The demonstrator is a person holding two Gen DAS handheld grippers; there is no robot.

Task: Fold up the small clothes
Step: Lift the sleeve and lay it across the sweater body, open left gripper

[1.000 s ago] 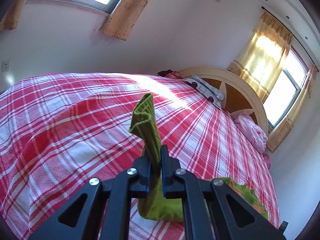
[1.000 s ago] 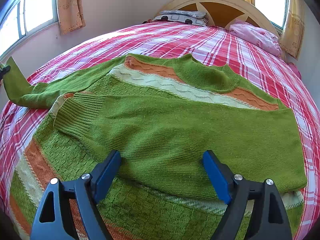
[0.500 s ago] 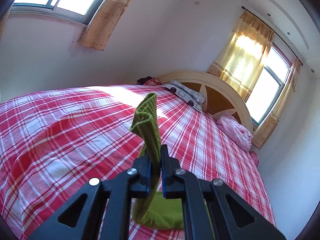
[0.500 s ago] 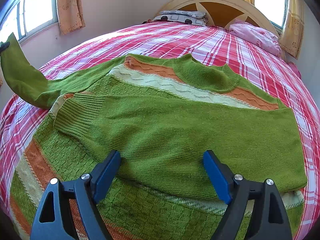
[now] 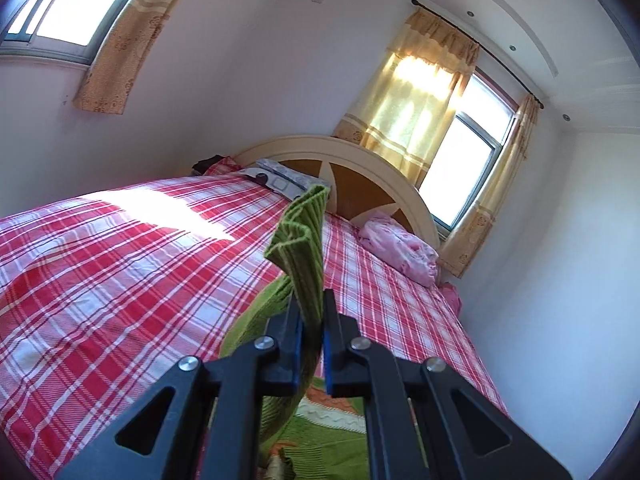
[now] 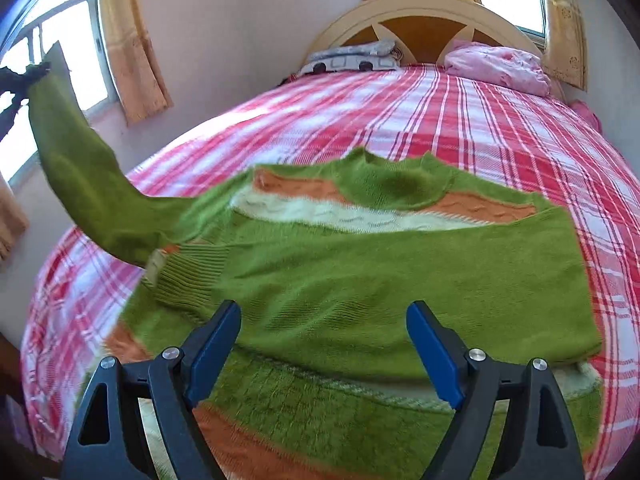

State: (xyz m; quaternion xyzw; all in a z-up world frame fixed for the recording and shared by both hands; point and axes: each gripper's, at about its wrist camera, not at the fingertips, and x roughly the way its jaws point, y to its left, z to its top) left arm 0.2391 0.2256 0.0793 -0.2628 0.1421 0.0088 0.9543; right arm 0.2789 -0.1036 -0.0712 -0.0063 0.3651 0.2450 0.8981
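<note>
Sunlit plaid bed [image 6: 460,128]: your left gripper [image 5: 311,344] pinches the sweater [image 6: 360,280] sleeve [image 5: 306,252], right gripper [image 6: 324,348] spread; pulling probably drags the folded body askew.

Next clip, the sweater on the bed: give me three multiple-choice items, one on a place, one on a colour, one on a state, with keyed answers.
1. Where does the pink bundle lie?
A. by the headboard
B. on the sweater
C. on the floor

2. What colour is the sleeve that is lifted?
A. orange
B. green
C. white

3. How do the right gripper's jaws stand?
A. shut on the collar
B. shut on nothing
C. open above the sweater

Key: 1 A, it sits at the bed's head; 2 B, the left gripper pinches green knit; 3 C, its blue pads stand wide apart.
</note>
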